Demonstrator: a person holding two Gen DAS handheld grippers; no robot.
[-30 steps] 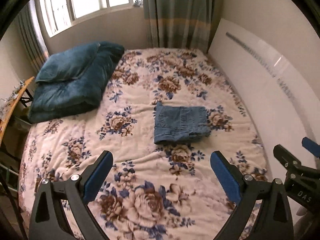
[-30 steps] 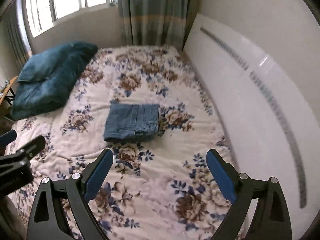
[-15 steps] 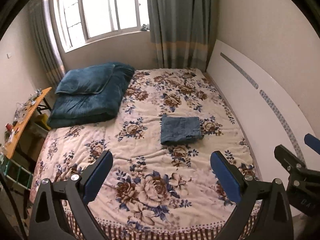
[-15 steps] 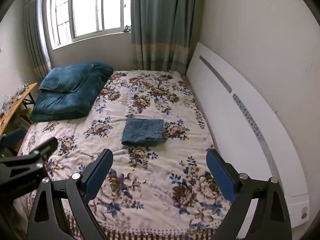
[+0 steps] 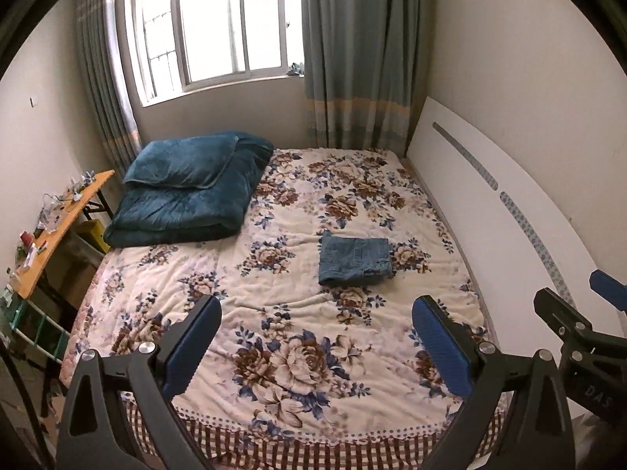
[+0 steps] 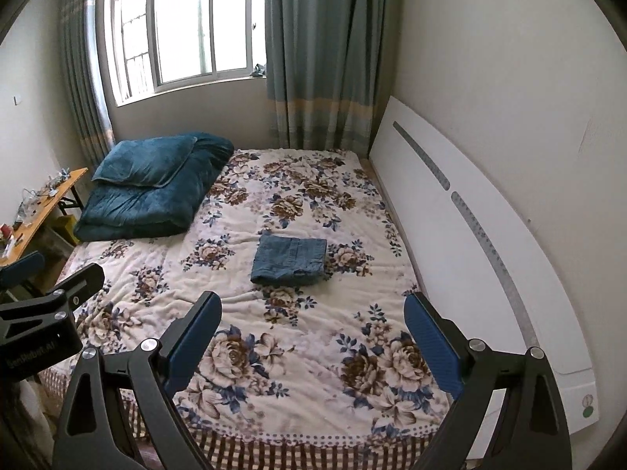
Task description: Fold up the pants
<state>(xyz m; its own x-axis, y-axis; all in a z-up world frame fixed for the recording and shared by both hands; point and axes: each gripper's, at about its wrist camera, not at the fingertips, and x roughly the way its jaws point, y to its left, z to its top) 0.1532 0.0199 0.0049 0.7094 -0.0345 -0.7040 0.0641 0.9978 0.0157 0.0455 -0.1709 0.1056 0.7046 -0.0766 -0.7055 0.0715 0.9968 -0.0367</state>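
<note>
Lying folded at frame centre on the floral bedspread (image 5: 298, 337): pants (image 5: 354, 260). Hovering low in frame, spread wide and holding nothing: left gripper (image 5: 315, 342), right gripper (image 6: 311, 337).

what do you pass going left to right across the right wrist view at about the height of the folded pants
wooden side table → folded blue comforter → floral bedspread → folded denim pants → white headboard against the wall
</note>
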